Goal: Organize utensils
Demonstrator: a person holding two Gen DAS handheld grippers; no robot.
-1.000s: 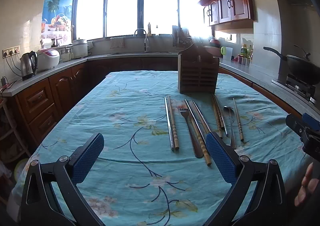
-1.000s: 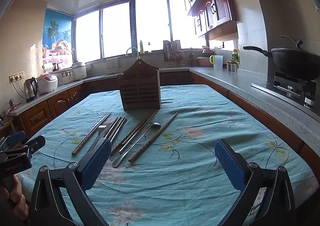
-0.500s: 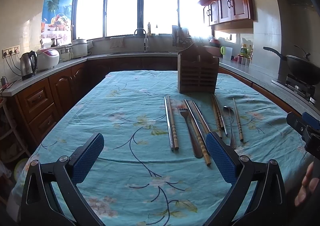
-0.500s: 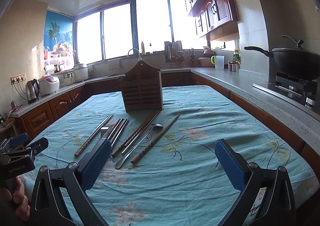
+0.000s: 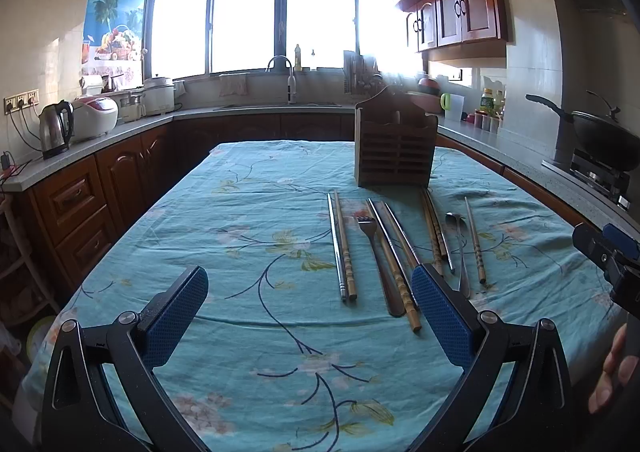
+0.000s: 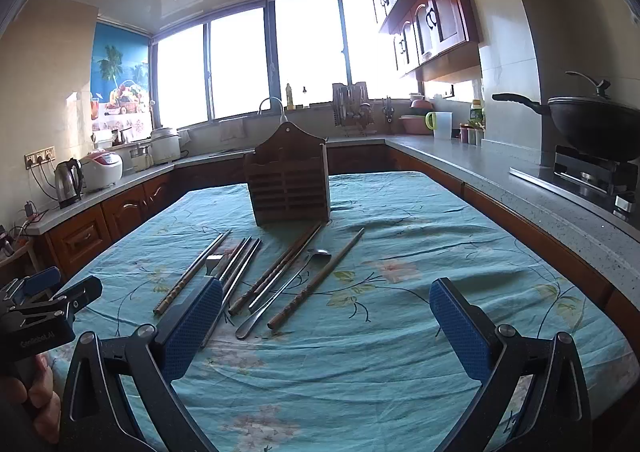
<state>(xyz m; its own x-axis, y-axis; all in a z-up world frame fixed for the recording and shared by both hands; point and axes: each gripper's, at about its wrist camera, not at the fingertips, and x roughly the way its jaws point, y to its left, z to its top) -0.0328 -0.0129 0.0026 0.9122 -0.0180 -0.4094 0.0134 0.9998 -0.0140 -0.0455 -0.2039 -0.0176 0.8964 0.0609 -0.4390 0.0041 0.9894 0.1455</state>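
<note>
Left gripper (image 5: 310, 318): jaws spread wide, nothing between them, held low over the near end of the table.
Right gripper (image 6: 326, 326): jaws just as wide apart, also holding nothing, near the table's front edge.
Left gripper's right pad (image 5: 438, 318): in the left wrist view it sits just in front of the handle ends of the middle utensils.
Right gripper's left pad (image 6: 192, 330): in the right wrist view it overlaps the near ends of the leftmost utensils.
Utensils: loose chopsticks (image 5: 345, 248), a fork (image 5: 374, 256) and a spoon (image 6: 282, 290) lie in a row on the tablecloth (image 5: 240, 220), between the grippers and the holder.
Long axis: each piece runs roughly front to back, handle ends toward the grippers, far ends toward the holder; from the right side they fan slightly to the left.
Holder (image 6: 289, 188): a slatted wooden box standing upright just beyond the far tips of the utensils, apparently empty, though its inside is not visible.
Direction from jaws: the row lies ahead and right of the left gripper, ahead and left of the right gripper.
Nearer side: I judge the outer single chopstick (image 6: 316, 278) and the spoon fall to the right gripper, the left pair of chopsticks to the left.
Next move: likely a forward reach with the jaws turned across a chopstick's length, pinching near its close end.
Progress: nothing is in the holder yet, as far as can be seen.
</note>
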